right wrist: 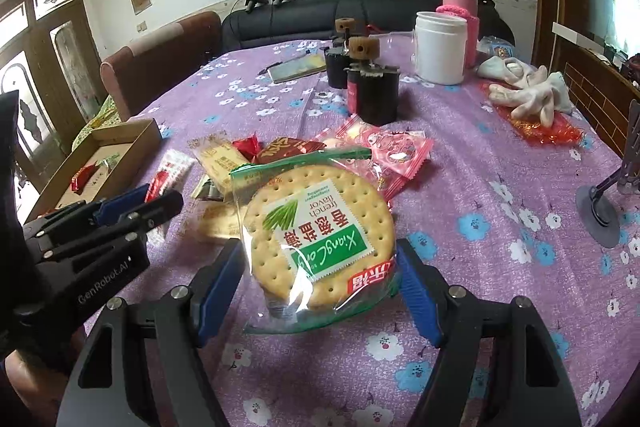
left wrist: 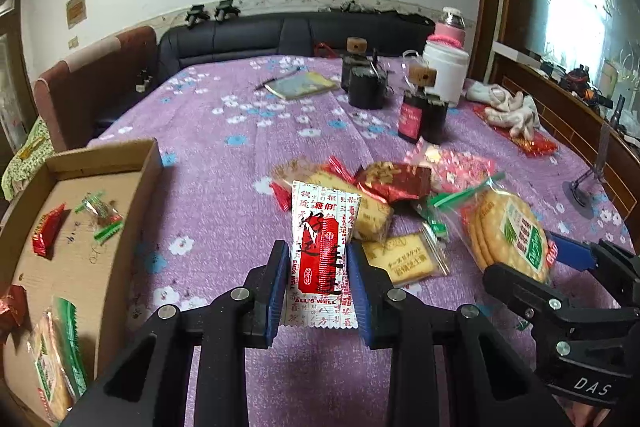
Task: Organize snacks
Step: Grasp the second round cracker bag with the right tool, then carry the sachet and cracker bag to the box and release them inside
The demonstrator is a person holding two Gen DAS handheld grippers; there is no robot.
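Now, from the left wrist, the left gripper (left wrist: 319,281) is clamped on a red-and-white snack packet (left wrist: 320,251), lifted above the purple tablecloth (left wrist: 224,187); the cardboard box (left wrist: 100,195) waits at left, so carry it level over the rim. Over on the right wrist, the right gripper (right wrist: 318,273) pinches the scallion cracker pack (right wrist: 316,231) by its edges, snack pile (right wrist: 280,151) just beyond; gentle squeeze, those crackers look brittle.

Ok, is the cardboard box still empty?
No. The cardboard box already holds several wrapped snacks, including a red packet and a cracker pack.
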